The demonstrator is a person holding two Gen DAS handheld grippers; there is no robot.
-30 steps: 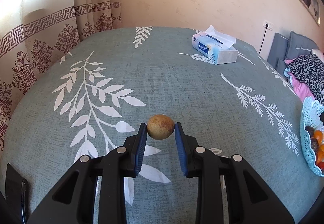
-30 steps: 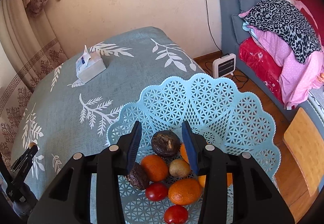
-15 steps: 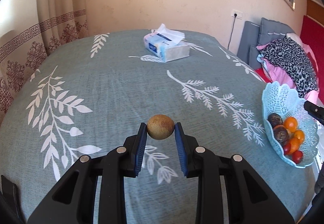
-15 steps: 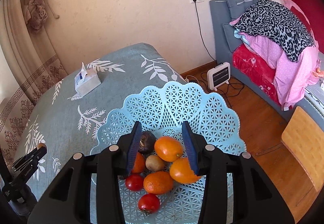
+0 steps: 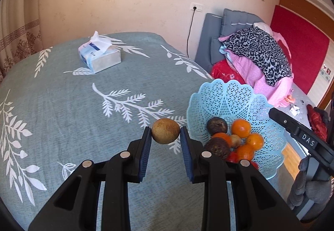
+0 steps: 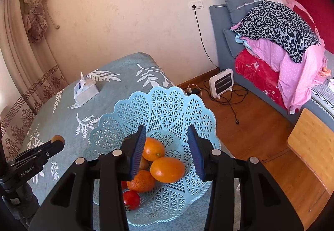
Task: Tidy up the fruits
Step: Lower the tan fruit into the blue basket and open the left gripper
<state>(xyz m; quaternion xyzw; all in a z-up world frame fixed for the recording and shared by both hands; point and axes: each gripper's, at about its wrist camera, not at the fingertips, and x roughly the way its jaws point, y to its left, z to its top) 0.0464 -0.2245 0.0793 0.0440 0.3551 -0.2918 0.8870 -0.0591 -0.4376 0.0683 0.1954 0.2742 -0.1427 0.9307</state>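
My left gripper point(image 5: 165, 131) is shut on a brown kiwi point(image 5: 165, 130) and holds it above the table, just left of the light blue lattice fruit basket point(image 5: 229, 97). The basket holds several oranges point(image 5: 241, 128), dark fruits point(image 5: 217, 125) and red tomatoes. My right gripper point(image 6: 166, 147) is open and empty above the basket point(image 6: 167, 103), over the oranges point(image 6: 167, 169). The left gripper with the kiwi point(image 6: 58, 139) shows at the left of the right wrist view. The right gripper's body point(image 5: 300, 137) shows at the right of the left wrist view.
A tissue box point(image 5: 99, 55) stands at the far side of the table, which has a teal leaf-print cloth point(image 5: 73, 105). The basket sits near the table's right edge. Beyond are wood floor, a small heater point(image 6: 221, 83), cables and a bed piled with clothes point(image 6: 277, 28).
My left gripper has swung right with the kiwi, bringing the basket close beside it. My right gripper has drawn back over the basket's near side, still open.
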